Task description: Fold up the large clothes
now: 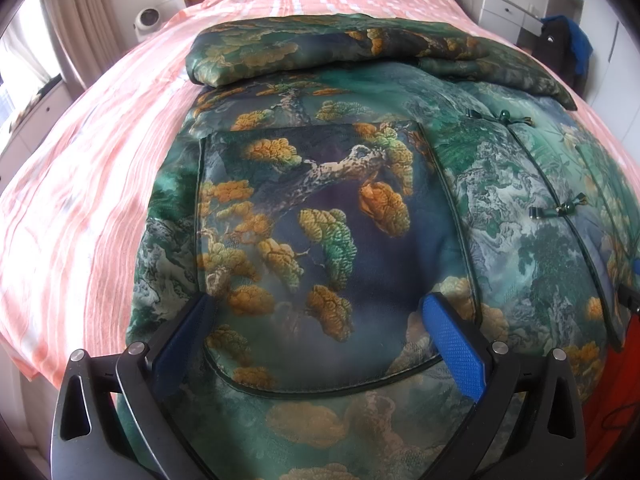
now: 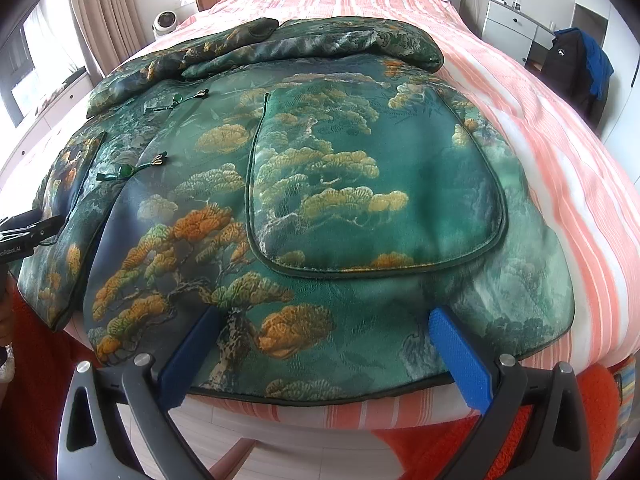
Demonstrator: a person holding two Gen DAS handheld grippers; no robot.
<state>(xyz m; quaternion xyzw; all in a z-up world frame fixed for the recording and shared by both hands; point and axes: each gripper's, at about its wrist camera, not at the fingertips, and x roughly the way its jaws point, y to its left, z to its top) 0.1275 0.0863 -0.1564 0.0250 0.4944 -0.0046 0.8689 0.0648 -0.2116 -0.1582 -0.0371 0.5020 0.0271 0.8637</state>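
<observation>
A: Both sets of fingers are spread, gripping nothing: left gripper (image 1: 316, 320) over the jacket (image 1: 360, 220), right gripper (image 2: 324, 332) at its hem, lower frame.

B: Farther up, sleeves (image 2: 280, 46) already lie folded across on the bed (image 2: 520, 128); the body fold remains.

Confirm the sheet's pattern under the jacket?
Pink-and-white stripes on the sheet, clearest in the right wrist view beside the jacket.
</observation>
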